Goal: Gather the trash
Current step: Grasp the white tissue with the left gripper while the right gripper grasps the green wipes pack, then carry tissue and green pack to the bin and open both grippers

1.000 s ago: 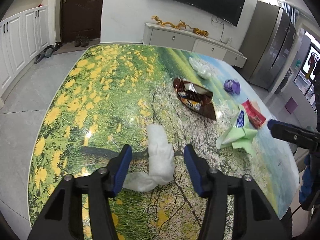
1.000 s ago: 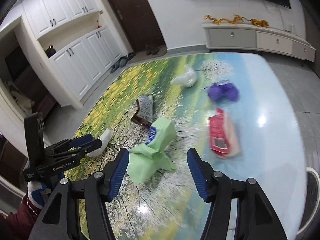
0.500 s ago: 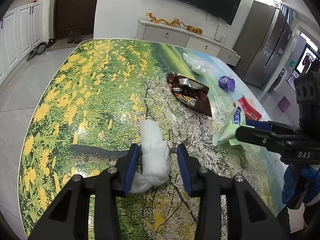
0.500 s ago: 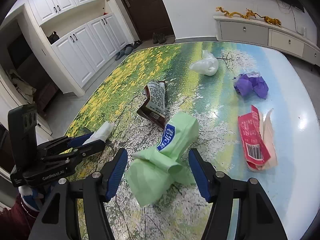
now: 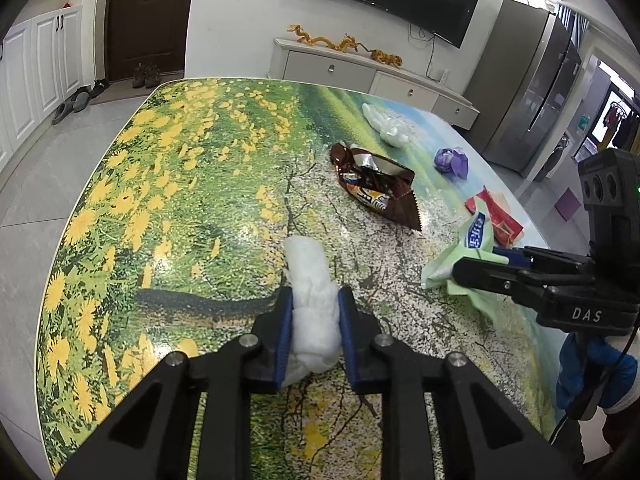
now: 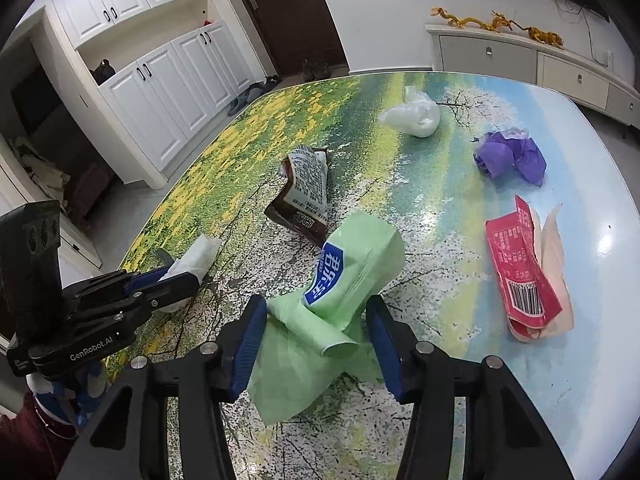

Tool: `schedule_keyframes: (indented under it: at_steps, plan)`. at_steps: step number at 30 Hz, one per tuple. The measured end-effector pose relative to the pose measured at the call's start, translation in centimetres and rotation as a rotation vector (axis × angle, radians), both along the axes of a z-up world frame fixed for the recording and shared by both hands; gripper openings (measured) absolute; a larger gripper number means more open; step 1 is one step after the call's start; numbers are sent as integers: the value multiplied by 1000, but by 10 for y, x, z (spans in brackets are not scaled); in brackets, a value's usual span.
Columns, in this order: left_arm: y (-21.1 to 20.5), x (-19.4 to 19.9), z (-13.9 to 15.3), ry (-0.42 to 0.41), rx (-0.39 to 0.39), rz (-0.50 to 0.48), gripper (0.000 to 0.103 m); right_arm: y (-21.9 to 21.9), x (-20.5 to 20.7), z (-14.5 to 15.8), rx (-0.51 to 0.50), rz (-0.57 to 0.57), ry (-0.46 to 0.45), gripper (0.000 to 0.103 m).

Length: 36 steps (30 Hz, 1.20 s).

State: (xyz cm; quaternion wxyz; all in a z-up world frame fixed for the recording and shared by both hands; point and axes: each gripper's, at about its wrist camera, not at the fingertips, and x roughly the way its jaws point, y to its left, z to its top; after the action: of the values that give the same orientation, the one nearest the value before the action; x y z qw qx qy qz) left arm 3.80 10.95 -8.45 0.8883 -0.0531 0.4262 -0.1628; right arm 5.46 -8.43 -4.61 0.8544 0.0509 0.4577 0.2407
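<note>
Two grippers over a table [image 5: 168, 184] printed with yellow flowers and trees. Left gripper [image 5: 314, 334] at bottom centre of its own view, blue pads pressed tight on both sides of a white crumpled tissue [image 5: 310, 300], far end of it poking up past the fingertips toward mid-frame. Right gripper [image 6: 316, 340] at bottom centre of the right view, spread wide around a light green wrapper [image 6: 336, 312] with a blue label, pads flanking it on either side, not pinching it. Same green wrapper at right of the left view. Rest of the trash scattered further up: brown snack bag [image 6: 304, 196] centre, white plastic bag [image 6: 412, 114] upper middle, purple crumpled wrapper [image 6: 512, 156] upper right, red packet [image 6: 524, 276] at right, near the table edge.
</note>
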Motion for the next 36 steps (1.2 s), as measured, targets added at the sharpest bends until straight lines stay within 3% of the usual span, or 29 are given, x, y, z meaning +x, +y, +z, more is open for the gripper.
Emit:
schedule_keyframes:
  at_steps: [6,21,28,36]
  plan:
    - [5,0,1,0,-5,27,20,0,-7,5,28,28,-8,32]
    - [-5,-30,39,-91,22,64,20,-34,-46,46,80,15,-92,31]
    - [-22,-48,68,-142,33,63,20,-87,-74,74,88,-85,-161,31]
    - [-66,-55,93,-178,47,0,20,-180,-109,91,87,-285,-231,31]
